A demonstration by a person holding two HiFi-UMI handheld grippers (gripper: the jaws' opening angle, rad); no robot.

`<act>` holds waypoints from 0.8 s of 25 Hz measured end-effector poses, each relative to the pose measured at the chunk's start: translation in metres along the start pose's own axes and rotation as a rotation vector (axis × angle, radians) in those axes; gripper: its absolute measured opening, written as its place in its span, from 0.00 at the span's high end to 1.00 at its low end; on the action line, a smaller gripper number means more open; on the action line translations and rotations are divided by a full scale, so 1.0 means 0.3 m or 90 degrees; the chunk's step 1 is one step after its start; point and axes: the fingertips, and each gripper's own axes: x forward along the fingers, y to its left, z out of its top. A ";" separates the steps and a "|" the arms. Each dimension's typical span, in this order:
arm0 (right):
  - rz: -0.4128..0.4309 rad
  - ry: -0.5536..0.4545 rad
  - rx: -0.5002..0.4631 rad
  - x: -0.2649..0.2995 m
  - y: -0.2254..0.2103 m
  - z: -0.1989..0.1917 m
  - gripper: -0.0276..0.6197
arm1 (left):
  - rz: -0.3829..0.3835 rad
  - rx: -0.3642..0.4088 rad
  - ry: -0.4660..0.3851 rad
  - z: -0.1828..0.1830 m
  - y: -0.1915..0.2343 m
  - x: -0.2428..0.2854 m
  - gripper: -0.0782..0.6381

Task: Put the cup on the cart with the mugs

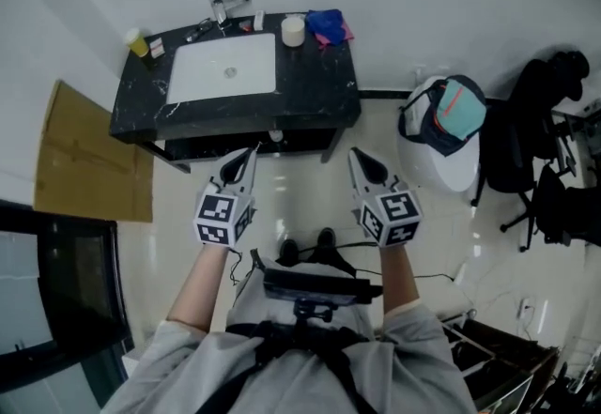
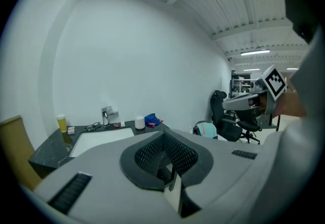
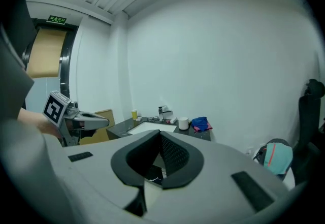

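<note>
– Looking down from the head view, how do the two grippers stand?
– The left gripper (image 1: 252, 152) and right gripper (image 1: 356, 155) are side by side. Each has its jaws pressed together, with nothing between them.
– And the cup?
– One white cup (image 1: 293, 30) stands well ahead of both, at the far edge of the black counter (image 1: 319, 88). One blue cloth (image 1: 326, 24) lies just right of it. One white basin (image 1: 223, 68) is ahead of the left gripper, and one yellow bottle (image 1: 138, 42) is far to its left.
– What do the gripper views add?
– Each shows the other gripper beside it. Only the right gripper view shows a green sign (image 3: 57, 19), high above the left gripper. Only the head view shows the person's two shoes (image 1: 289, 252), behind the grippers.
</note>
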 end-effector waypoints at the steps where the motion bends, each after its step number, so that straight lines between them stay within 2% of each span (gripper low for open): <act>1: 0.008 0.003 -0.002 0.018 -0.012 0.004 0.95 | 0.012 -0.006 0.000 0.003 0.009 0.006 0.89; 10: 0.080 0.024 -0.019 0.133 -0.113 0.037 0.95 | 0.074 -0.025 0.002 0.063 0.013 0.095 0.89; 20: 0.152 0.016 -0.025 0.258 -0.187 0.073 0.95 | 0.124 -0.016 0.004 0.122 0.040 0.189 0.89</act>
